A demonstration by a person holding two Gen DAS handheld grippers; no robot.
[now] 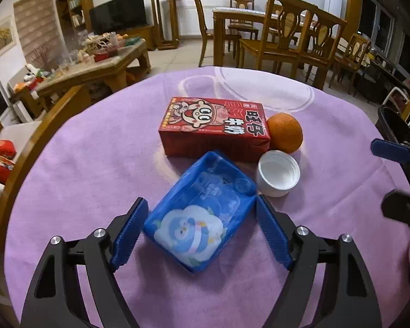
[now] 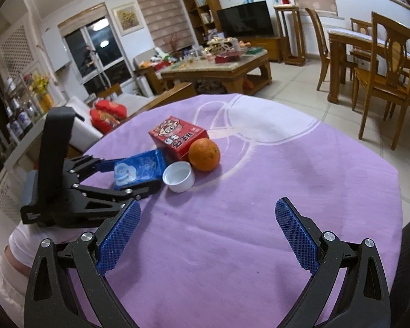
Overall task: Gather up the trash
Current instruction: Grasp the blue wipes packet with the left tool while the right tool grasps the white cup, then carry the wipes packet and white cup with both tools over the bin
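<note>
From the left wrist, the left gripper (image 1: 201, 228) straddles the blue tissue pack (image 1: 202, 213), one pad at each long side. The right pad touches or nearly touches the pack's edge, while a thin gap shows at the left pad, so I read the gripper as not yet clamped on it. Just beyond the pack lies the red milk carton (image 1: 214, 128) on its side, touching the pack's far corner. Ahead and to the right sits the white cup (image 1: 278, 173), empty and upright, with the orange (image 1: 284, 132) behind it against the carton. All rest on the desk (image 1: 82, 169) under a purple cloth.

From the right wrist, the right gripper (image 2: 205, 235) hangs released and empty over bare cloth. The cluster lies ahead and to its left, well apart from its pads. The left gripper reaches in from the left around the pack.

Nothing appears collected yet: pack, carton and cup all remain on the desk, and no bin is clearly identifiable. The first pick is only being set up.
</note>
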